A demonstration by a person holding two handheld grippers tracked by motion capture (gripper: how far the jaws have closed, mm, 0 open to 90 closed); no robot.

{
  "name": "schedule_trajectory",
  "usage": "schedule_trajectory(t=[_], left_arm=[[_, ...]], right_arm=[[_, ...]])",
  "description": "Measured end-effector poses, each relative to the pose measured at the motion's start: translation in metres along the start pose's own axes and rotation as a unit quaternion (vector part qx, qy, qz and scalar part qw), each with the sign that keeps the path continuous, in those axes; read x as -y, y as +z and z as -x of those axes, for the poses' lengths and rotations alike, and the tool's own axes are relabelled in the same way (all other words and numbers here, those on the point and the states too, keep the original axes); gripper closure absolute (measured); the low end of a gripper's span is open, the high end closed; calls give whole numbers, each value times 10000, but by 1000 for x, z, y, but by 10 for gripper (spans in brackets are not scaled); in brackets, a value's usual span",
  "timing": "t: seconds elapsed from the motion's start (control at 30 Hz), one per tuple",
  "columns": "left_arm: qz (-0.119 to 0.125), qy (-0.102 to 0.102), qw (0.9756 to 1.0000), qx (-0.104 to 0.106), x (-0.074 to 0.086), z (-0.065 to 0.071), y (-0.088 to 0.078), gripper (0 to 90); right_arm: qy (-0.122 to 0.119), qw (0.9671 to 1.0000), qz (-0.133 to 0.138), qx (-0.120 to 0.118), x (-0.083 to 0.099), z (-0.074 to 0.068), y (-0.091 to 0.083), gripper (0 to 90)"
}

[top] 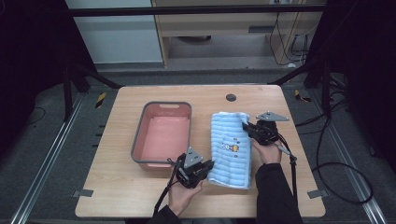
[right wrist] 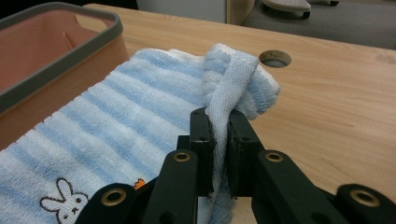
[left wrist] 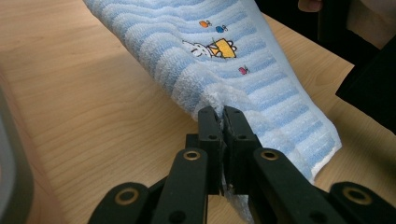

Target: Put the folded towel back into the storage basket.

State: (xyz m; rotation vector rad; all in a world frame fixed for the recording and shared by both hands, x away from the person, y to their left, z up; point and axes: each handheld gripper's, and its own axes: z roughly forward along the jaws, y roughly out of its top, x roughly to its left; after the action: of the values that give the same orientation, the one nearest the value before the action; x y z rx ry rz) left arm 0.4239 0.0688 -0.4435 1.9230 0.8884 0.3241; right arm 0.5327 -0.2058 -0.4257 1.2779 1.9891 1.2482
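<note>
A blue-and-white striped towel (top: 230,149) lies lengthwise on the wooden table, at about three o'clock from the pink basin (top: 162,134) and just beside it. It is terry cloth with a small embroidered rabbit motif (left wrist: 210,48) near its middle. Its near corner at seven o'clock is lifted and pinched in the left gripper (top: 208,166). Its far corner at one o'clock is bunched and clamped in the right gripper (top: 247,126).
</note>
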Motion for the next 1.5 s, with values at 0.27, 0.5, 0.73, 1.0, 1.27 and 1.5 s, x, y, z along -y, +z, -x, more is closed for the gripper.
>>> schedule_trajectory(t=[0.27, 0.5, 0.73, 1.0, 1.27, 1.5], left_arm=[[119, 131, 9998, -36, -10, -1, -14, 866], [272, 226, 9994, -40, -23, -1, -27, 866], [447, 261, 9986, -56, -36, -6, -40, 866], [569, 277, 9979, -111, -46, -13, -54, 867], [665, 248, 9973, -178, -51, -23, -67, 867], [760, 238, 9965, -250, -55, -31, -76, 867]], right_arm=[[-120, 9998, 164, 0, -14, -10, -9, 828], [-189, 9995, 246, 9, -28, -18, -15, 829], [-281, 9989, 362, 35, -46, -25, -23, 829], [-407, 9982, 448, 21, -65, -37, -26, 829], [-534, 9974, 486, -5, -80, -49, -23, 830], [-574, 9968, 555, -41, -91, -59, -18, 830]])
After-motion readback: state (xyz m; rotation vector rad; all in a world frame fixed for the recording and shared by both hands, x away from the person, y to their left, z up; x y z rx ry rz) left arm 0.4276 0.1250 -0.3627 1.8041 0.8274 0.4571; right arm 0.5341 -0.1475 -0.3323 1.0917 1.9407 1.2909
